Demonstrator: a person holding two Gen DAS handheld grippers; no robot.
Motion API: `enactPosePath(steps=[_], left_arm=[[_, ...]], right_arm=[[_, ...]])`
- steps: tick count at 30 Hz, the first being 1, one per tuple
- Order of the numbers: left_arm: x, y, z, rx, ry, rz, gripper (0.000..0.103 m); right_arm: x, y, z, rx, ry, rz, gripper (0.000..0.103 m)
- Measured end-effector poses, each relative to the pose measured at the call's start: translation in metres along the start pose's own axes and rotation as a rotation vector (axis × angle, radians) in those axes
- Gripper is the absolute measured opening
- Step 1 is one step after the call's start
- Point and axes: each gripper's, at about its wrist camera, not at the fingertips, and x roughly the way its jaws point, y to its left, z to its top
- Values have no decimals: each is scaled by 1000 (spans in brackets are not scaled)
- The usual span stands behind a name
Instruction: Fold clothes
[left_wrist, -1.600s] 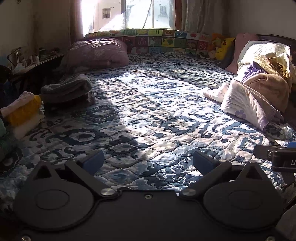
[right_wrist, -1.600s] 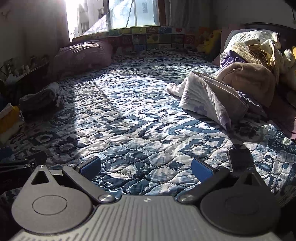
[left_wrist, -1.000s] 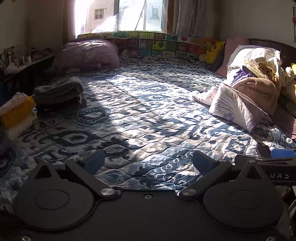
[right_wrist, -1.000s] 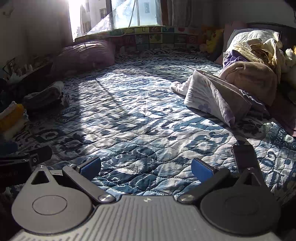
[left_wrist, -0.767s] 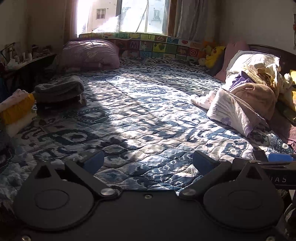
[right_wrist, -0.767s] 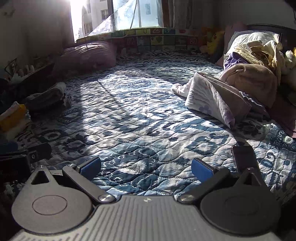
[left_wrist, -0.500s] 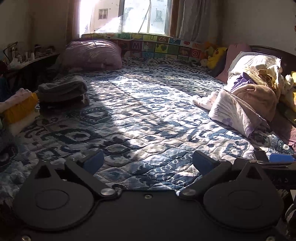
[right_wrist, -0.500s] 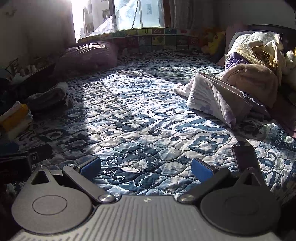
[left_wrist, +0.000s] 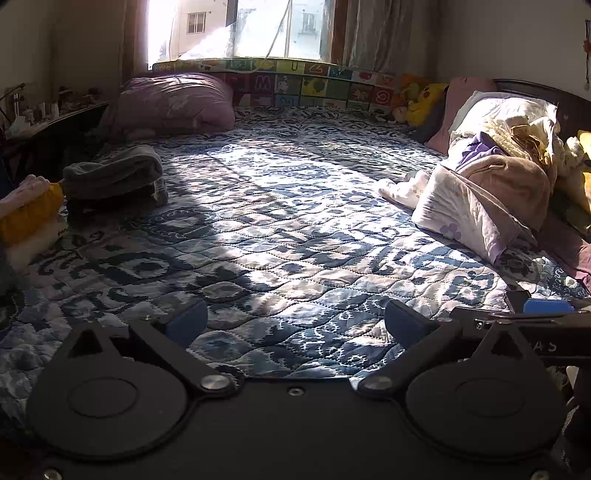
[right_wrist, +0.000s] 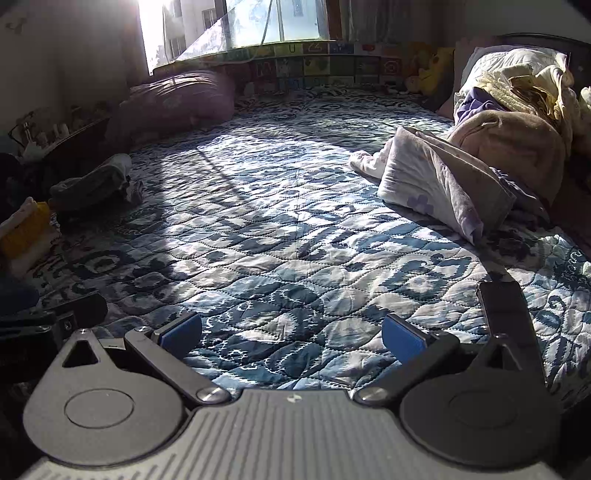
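We see a heap of unfolded clothes (left_wrist: 491, 192) on the right side of the bed (left_wrist: 280, 236), and a folded grey garment (left_wrist: 110, 177) at the left edge beside a yellow and white stack (left_wrist: 29, 218). Only the right view shows a dark phone (right_wrist: 504, 306) lying on the quilt. The left claw (left_wrist: 295, 325) and right claw (right_wrist: 291, 334) both hover low over the near quilt, side by side, each spread wide and holding nothing. Each has two blue pads.

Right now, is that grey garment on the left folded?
Folded: the grey garment lies as a compact doubled bundle on the quilt.
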Motion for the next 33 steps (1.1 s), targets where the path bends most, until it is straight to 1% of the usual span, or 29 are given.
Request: enactPosePath(steps=[5,7,10,12,14,18,21,24,28,33], left_arm=[[32,-1,12,8,40,-17,103],[35,-1,22,11,29,-27,103],[25,-1,33,14,-26,-42,103],[20,0,31,8,-28,-37,103],[19,3,23,-6,-9,-42,103],[21,-1,9,9,23,-22,103],[22,-5,12,3,21,-25,103],[26,-10,20,10,-1,-21,103],[46,-25,35,36,-8,-49,103],[83,-60,57,103,-55,-120,103]], right_arm=[[23,-8,15,0,28,-25,103],[18,-8,22,-1,6,-35,103],[9,-7,29,-5,-38,-43,103],[11,-8,28,-2,-22,-39,103],[12,-6,21,-26,-3,-32,103],[12,-7,17,-38,-18,-32,103],[13,-11,19,-28,-36,-25,103],[15,-15,20,-15,-57,-18,103],[28,-41,13,82,-114,-39,103],[45,-80,-2,222,-182,-75,103]])
